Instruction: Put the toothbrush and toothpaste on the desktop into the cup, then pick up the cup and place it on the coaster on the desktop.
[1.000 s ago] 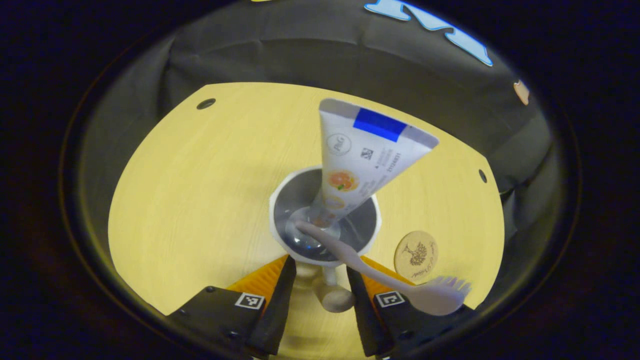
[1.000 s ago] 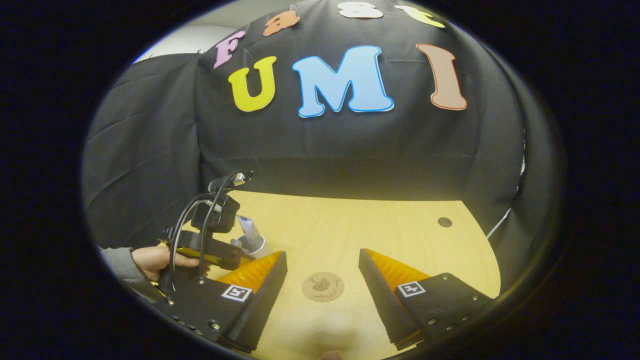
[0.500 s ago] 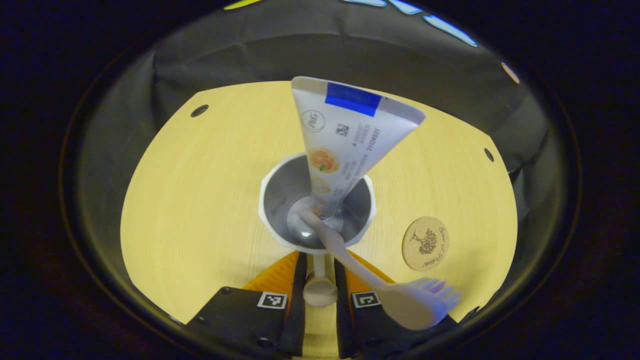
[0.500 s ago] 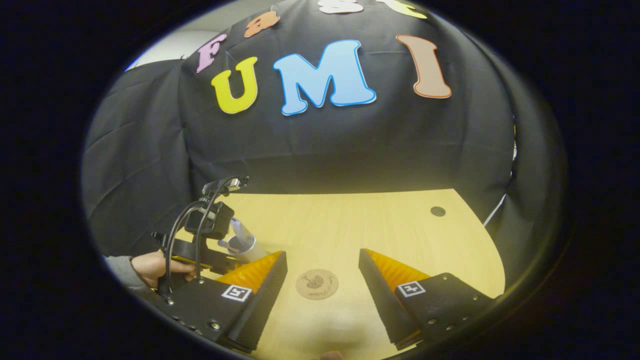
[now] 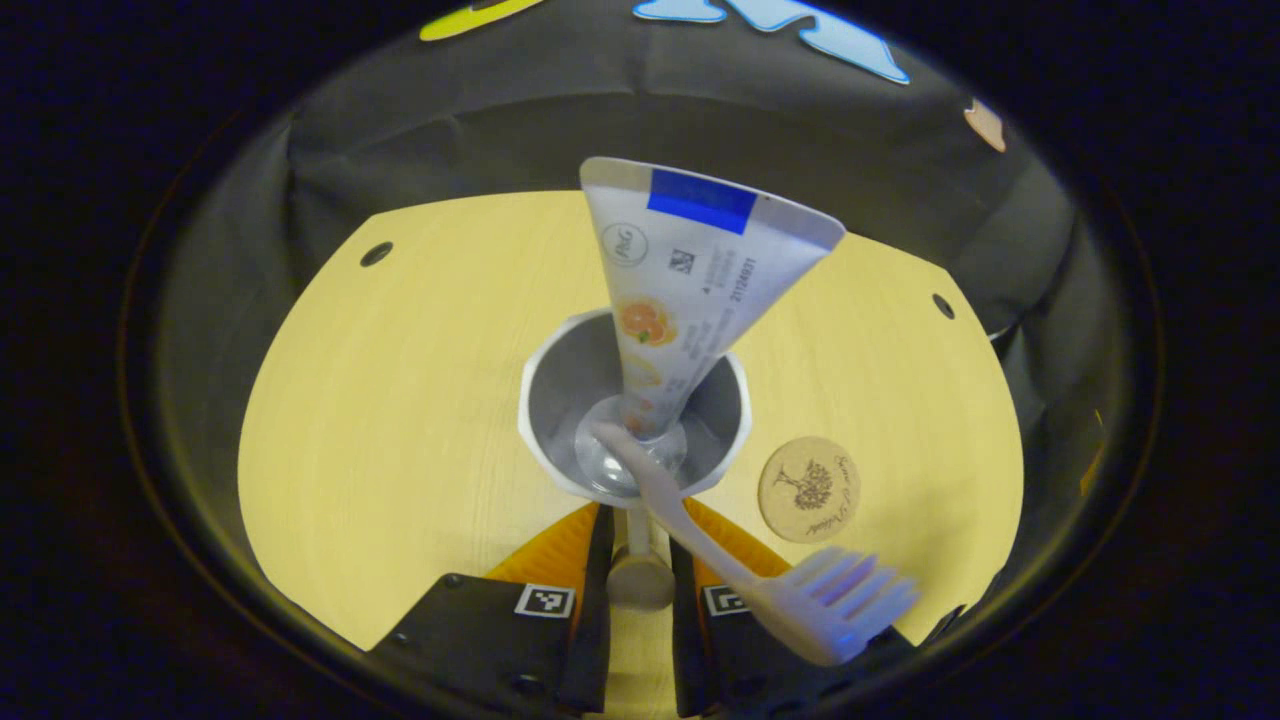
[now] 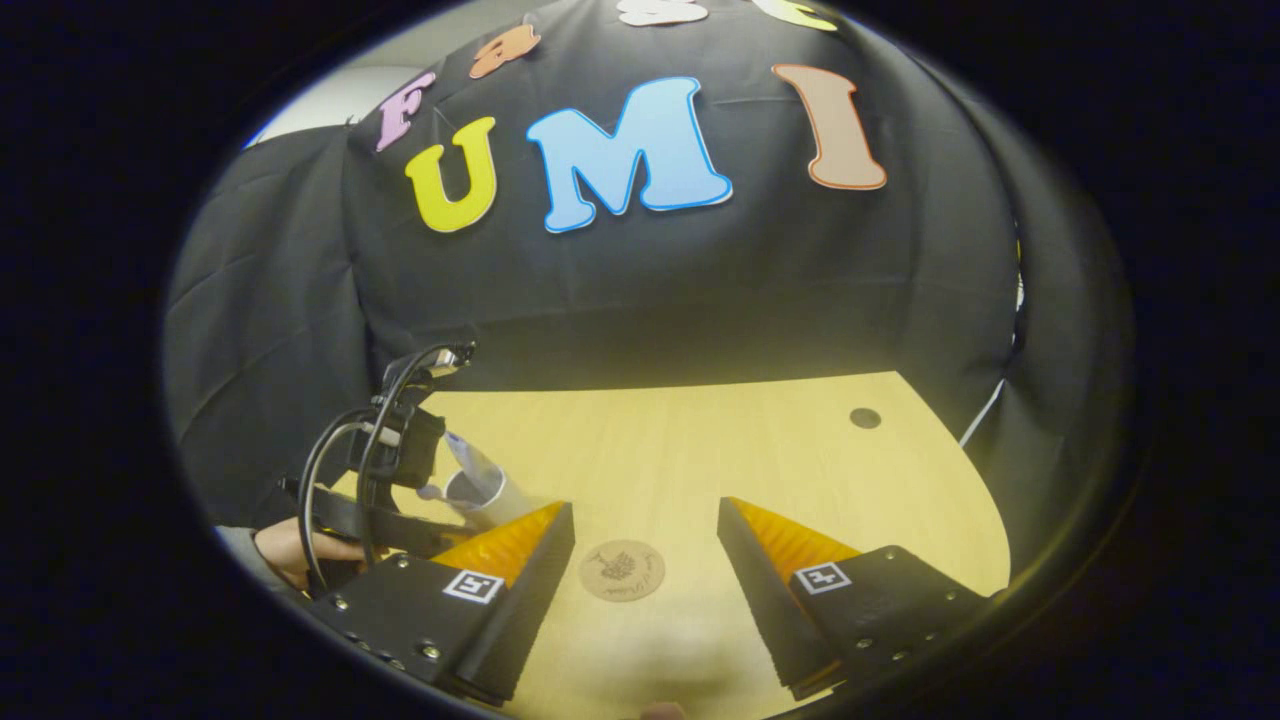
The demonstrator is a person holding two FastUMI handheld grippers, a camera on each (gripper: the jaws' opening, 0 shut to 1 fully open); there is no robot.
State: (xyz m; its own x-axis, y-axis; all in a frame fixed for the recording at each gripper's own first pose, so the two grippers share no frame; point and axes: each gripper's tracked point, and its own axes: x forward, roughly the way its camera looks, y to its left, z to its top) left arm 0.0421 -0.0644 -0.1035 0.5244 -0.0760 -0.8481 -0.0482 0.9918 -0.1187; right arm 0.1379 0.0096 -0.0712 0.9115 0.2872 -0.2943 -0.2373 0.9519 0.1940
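Observation:
A white cup (image 5: pixel 548 372) sits just ahead of my left gripper (image 5: pixel 638 520), which is shut on the cup's knobbed handle (image 5: pixel 638 580). Inside the cup a white toothpaste tube (image 5: pixel 690 270) stands cap down. A pale toothbrush (image 5: pixel 800 605) leans out of the cup, bristles toward the camera. The round cork coaster (image 5: pixel 808 488) lies on the table right of the cup. In the right gripper view my right gripper (image 6: pixel 645 520) is open above the coaster (image 6: pixel 621 570). To its left are the cup (image 6: pixel 480 490) and the left gripper (image 6: pixel 390 500) that holds it.
The yellow wooden table (image 5: pixel 400 400) has small dark holes near its far corners (image 5: pixel 377 253) (image 5: pixel 942 305). Black cloth closes off the back and sides. A hand (image 6: pixel 285 545) holds the left gripper at the table's left edge.
My left gripper went from open around the handle to shut on it. Since then the coaster has come closer to the cup. The right gripper has drifted slightly, still open.

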